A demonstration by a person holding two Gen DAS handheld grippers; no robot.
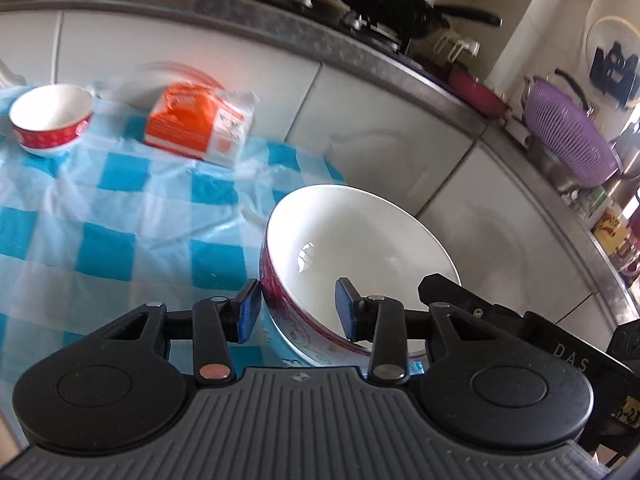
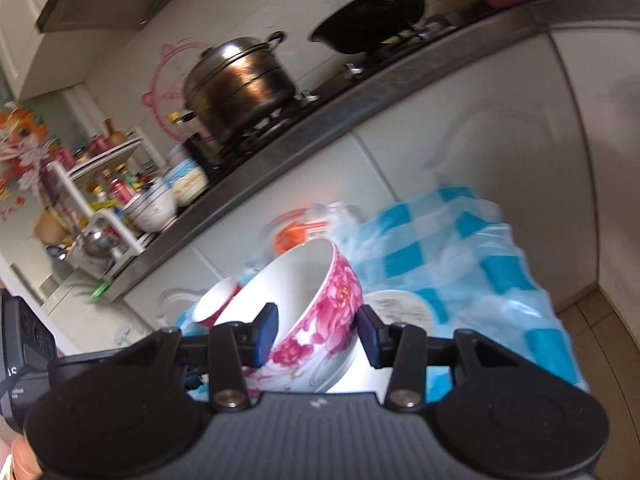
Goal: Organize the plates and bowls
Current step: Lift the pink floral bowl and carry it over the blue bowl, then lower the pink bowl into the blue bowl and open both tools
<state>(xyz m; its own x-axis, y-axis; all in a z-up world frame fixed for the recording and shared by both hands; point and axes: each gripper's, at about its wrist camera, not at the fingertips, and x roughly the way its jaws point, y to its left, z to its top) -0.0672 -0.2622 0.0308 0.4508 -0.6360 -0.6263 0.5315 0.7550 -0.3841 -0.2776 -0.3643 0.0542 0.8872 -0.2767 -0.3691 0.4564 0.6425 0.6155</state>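
Observation:
A large white bowl (image 1: 360, 248) with pink flowers on its outside hangs tilted above the blue-checked tablecloth (image 1: 120, 208). My left gripper (image 1: 298, 310) is shut on its near wall, one pad outside and one inside. The same bowl (image 2: 320, 300) fills the right wrist view, where my right gripper (image 2: 318, 334) is shut on its wall. The right gripper's black body (image 1: 500, 320) shows just past the bowl's right rim. A small red-and-white bowl (image 1: 50, 120) stands at the cloth's far left. A patterned plate (image 2: 400, 308) lies on the cloth behind the big bowl.
An orange-and-white packet (image 1: 196, 120) lies on the cloth beside a blurred plate (image 1: 176, 72). White cabinet fronts (image 1: 380, 128) and a counter edge run behind, with a black wok (image 1: 384, 4), a steel pot (image 2: 240, 80), a purple colander (image 1: 568, 136) and a crowded dish rack (image 2: 100, 200).

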